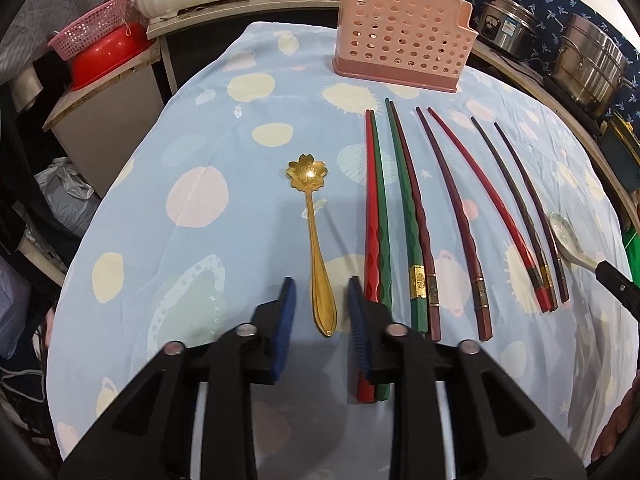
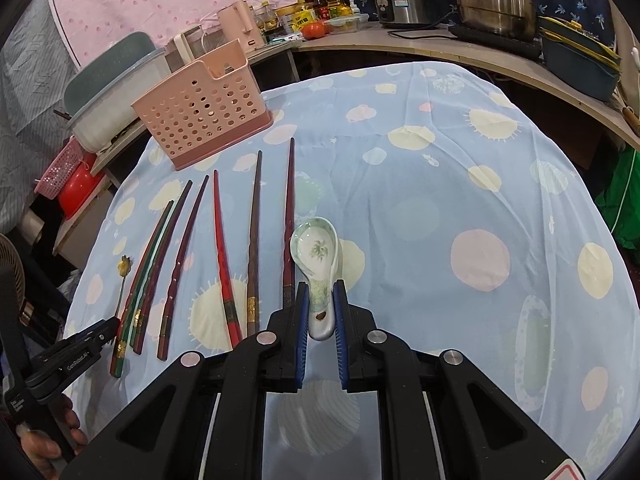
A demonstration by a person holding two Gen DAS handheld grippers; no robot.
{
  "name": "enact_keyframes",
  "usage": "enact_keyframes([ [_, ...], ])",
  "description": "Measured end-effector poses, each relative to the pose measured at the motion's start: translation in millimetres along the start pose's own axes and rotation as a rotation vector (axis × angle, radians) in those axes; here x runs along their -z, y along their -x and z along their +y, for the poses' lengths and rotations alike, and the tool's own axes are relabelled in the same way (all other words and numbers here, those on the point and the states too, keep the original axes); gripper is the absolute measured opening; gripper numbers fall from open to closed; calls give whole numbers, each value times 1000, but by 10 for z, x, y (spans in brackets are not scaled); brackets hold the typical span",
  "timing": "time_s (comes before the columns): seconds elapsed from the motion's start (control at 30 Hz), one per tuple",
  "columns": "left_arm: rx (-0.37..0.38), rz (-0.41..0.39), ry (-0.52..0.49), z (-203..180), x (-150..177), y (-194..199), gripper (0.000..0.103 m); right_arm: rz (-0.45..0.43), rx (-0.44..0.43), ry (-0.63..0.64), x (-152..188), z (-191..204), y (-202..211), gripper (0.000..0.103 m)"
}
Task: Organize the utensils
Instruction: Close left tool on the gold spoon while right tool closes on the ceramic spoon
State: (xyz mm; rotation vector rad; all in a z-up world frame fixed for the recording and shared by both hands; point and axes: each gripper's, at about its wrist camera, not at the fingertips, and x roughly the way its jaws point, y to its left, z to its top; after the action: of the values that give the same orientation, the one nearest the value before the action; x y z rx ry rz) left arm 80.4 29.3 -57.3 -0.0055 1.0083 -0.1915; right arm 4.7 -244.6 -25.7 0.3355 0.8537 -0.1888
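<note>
nothing sits in the pink holder [image 1: 404, 36] at twelve o'clock; chopsticks [image 1: 452, 216] lie loose. my left gripper [image 1: 322, 312] stands apart around the gold spoon [image 1: 316, 240]; my right gripper [image 2: 321, 312] is clamped on the ceramic spoon [image 2: 318, 264].

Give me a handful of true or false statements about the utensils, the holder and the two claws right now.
1. The gold spoon lies between the left claw's pads. True.
2. The pink holder already holds chopsticks. False: nothing shows inside; the chopsticks lie on the cloth.
3. The right claw straddles the ceramic spoon's handle. True.
4. The holder lies tipped over. False: it stands upright.
</note>
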Motion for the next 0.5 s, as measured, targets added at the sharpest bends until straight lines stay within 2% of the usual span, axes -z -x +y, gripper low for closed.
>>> enact_keyframes([
  [0.07,5,2,-3,13,6,8,11,1,-2,-1,-2,-1,1,12],
  [0.23,17,5,6,40,4,72,10,-3,-3,-1,-7,5,15,12],
  [0.5,32,-45,21,41,-81,325,10,-36,-17,-2,-73,1,162,11],
])
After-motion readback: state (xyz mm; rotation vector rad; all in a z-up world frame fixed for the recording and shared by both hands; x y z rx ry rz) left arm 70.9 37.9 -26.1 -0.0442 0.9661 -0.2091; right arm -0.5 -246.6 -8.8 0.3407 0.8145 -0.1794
